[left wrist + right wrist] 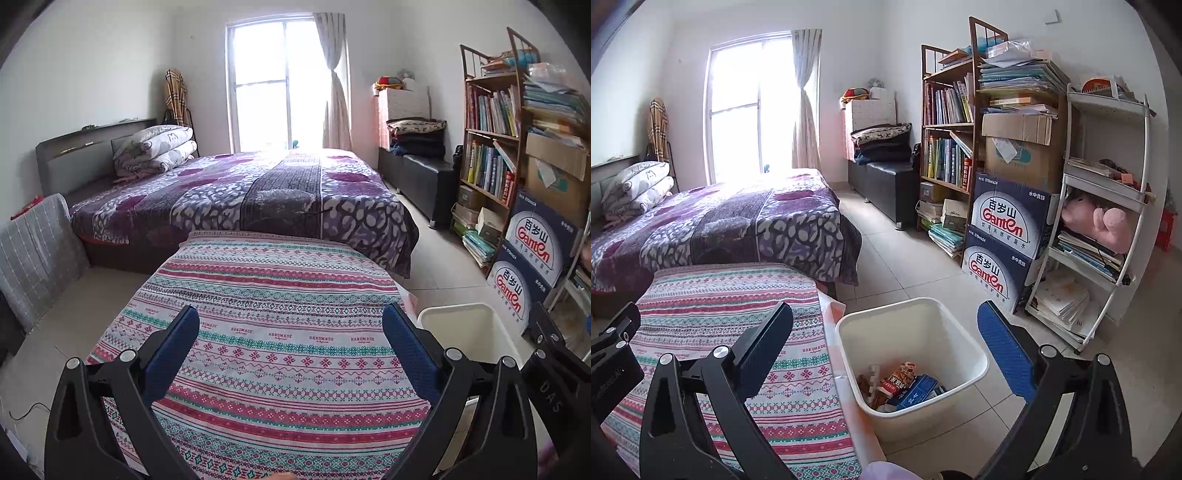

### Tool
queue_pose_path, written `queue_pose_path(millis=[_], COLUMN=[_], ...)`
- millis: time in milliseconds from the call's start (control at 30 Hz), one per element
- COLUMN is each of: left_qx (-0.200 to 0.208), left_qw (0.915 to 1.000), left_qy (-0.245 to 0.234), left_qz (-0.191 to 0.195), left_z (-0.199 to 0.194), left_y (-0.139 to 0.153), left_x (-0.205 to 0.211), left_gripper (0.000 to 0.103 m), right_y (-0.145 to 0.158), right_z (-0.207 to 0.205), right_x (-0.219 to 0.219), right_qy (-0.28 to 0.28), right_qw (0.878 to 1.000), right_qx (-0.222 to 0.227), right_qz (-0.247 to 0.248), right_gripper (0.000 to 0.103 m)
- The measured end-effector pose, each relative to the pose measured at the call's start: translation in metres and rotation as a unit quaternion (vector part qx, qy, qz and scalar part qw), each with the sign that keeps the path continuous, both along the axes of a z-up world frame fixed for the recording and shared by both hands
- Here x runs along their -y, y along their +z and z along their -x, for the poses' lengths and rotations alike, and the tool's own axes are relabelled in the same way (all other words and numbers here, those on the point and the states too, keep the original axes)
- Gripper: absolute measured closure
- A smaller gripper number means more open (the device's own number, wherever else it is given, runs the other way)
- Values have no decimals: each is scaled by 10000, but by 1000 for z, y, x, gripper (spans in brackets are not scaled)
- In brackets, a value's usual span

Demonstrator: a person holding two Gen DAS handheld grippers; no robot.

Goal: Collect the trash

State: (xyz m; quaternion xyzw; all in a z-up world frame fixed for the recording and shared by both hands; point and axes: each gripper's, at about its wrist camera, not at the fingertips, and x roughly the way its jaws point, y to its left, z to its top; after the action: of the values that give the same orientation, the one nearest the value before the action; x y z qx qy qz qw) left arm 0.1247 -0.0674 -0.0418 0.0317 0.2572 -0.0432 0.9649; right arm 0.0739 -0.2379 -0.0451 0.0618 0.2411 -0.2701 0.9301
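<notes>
Left wrist view: the left gripper hovered over the patterned tablecloth, its jaws spread wide and holding nothing. No trash showed on the visible cloth, which suggests the surface had been cleared. The white bin stood on the floor just right of the table, placed within short reach of the work surface. The bed lay beyond the far table edge.

Right wrist view: the right gripper was likewise released and empty, positioned above the bin's open mouth. The collected trash, wrappers and a blue carton, lay at the bin bottom. The bin sat close against the table's right edge, probably so items needed only a short carry. The task appeared largely complete.
</notes>
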Motion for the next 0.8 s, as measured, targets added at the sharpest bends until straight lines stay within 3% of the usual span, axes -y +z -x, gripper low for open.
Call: queue_pose_path(millis=[800], left_qx=[-52], left_qw=[10000], left_qy=[4], left_qz=[6], left_z=[0], left_y=[-2], left_x=[-1], left_gripper=[7], right_y=[0], right_z=[-2], right_x=[-4], right_qy=[16], right_qw=[10000], right_qx=[8], right_qz=[-13], right_gripper=[7])
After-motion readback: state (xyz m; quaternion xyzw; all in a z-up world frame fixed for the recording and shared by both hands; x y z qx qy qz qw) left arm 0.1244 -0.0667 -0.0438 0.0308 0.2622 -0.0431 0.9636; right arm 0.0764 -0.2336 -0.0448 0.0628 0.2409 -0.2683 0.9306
